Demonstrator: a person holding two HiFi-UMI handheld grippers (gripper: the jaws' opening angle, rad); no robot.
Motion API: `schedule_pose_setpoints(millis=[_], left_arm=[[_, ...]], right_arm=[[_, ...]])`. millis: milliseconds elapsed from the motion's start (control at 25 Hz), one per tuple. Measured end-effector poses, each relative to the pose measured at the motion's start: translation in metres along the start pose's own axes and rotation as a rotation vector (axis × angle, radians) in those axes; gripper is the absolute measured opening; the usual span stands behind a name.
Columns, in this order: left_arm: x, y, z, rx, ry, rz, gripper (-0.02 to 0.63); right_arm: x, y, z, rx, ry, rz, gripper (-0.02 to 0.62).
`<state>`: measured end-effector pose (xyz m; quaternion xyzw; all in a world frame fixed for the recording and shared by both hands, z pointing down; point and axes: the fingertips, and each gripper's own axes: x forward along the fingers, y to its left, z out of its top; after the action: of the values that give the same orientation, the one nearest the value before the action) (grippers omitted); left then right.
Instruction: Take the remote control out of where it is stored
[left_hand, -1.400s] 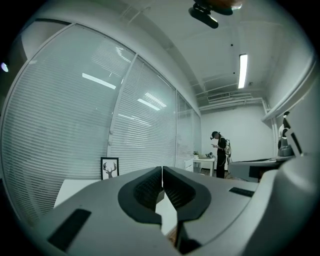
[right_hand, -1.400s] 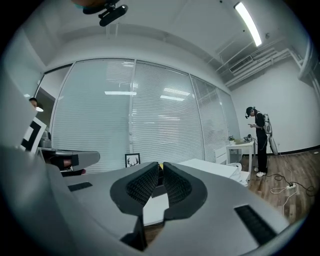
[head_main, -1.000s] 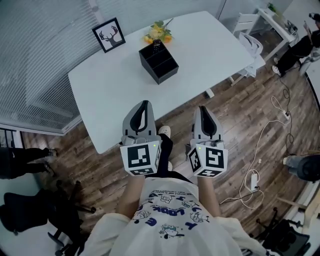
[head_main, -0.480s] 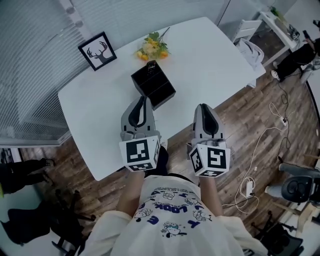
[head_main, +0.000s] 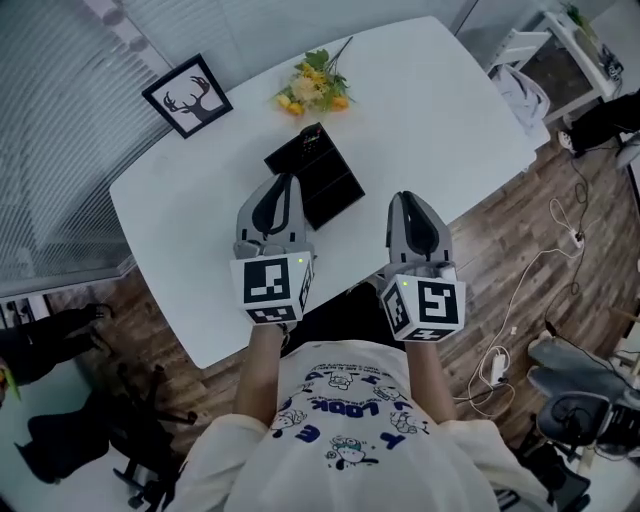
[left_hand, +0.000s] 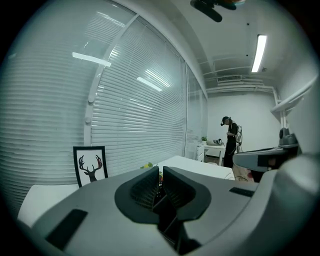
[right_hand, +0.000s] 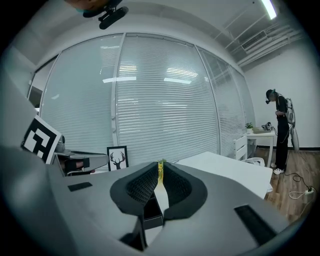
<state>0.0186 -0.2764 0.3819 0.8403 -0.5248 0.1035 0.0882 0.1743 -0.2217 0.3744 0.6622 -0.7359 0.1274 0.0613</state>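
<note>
Looking at the jaws first: the left gripper (left_hand: 160, 171) has its jaws clenched together with nothing between them. The right gripper (right_hand: 159, 169) looks the same to me, jaws pinched down to a thin slit and nothing caught in it, just a sliver of yellow from the flowers (head_main: 312, 88) showing through from way behind.

From the head view both grippers are held side by side over the near part of the white worktop (head_main: 440, 110), pointing away from the person. The left one's tip overlaps the near left side of the black box (head_main: 340, 190), but I can't tell if it's touching it or just above it. The right one sits off to the box's right, over bare worktop, clearly apart from it.

The remote (head_main: 312, 140) is in the box's far compartment, standing on end and poking up a bit over the rim. The other compartments look dark, can't make out anything in them.

Past the box, the flowers lie near the far edge, and a framed deer picture (head_main: 187, 96) stands to their left by the blinds.
</note>
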Motion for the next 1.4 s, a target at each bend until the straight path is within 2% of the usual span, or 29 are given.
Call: schedule_pose_setpoints(millis=[80,160,200,440,640,1000,1160,1280,1400], left_arm=[[0.01,0.003,-0.005,-0.004,0.02,-0.003,0.026],[0.021,0.003,-0.01,0.004,0.049,-0.014,0.094],[0.028,0.004,-0.013,0.015,0.066,-0.02,0.106],[0.075,0.001,-0.023,0.102,0.164,-0.081,0.161],[0.113,0.007,-0.034,0.182,0.263,-0.12,0.214],[0.144,0.004,-0.06,0.216,0.379,-0.175,0.222],[0.148,-0.001,-0.067,0.263,0.419,-0.2,0.219],[0.151,-0.002,-0.072,0.3,0.45,-0.202,0.177],[0.151,0.002,-0.071,0.305,0.449,-0.189,0.141]], right_arm=[[0.009,-0.001,-0.004,0.003,0.019,0.015,0.051],[0.019,-0.003,-0.007,0.005,0.036,0.031,0.05],[0.024,-0.005,-0.009,0.005,0.043,0.041,0.051],[0.054,-0.018,-0.014,0.017,0.085,0.097,0.05],[0.073,-0.035,-0.022,0.024,0.118,0.113,0.05],[0.094,-0.054,-0.038,0.045,0.165,0.12,0.051],[0.1,-0.053,-0.045,0.046,0.183,0.134,0.05],[0.103,-0.053,-0.05,0.045,0.197,0.142,0.051],[0.104,-0.052,-0.053,0.045,0.207,0.147,0.051]])
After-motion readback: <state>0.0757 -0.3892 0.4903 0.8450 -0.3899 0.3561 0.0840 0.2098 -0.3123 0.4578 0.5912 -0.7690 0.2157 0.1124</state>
